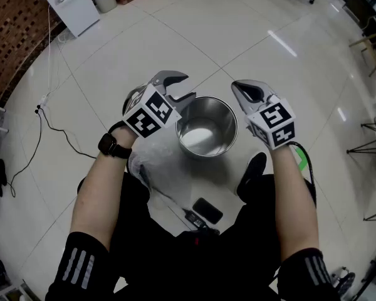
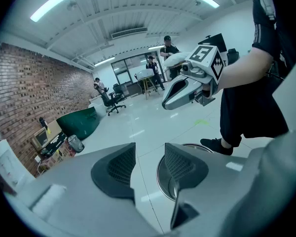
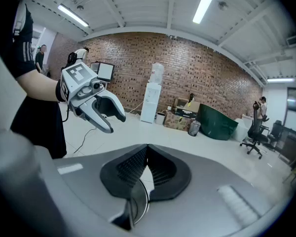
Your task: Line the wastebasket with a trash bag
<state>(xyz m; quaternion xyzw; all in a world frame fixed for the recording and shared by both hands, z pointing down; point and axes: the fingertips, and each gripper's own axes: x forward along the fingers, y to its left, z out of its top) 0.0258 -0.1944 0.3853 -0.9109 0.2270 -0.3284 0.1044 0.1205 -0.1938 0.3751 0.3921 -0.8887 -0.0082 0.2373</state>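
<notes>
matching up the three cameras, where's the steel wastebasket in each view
Head view: the wastebasket sits at the centre of the picture, open top up.
Left gripper view: lower middle, partly behind the right-hand jaw.
Right gripper view: only a sliver of it, low at centre under the jaws.
Shared landmark: the brick wall.

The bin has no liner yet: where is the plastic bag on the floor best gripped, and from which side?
Probably pinch a raised fold of the crumpled trash bag, coming from above: it lies slack on the floor beside the steel wastebasket. The open left gripper is nearest.
</notes>
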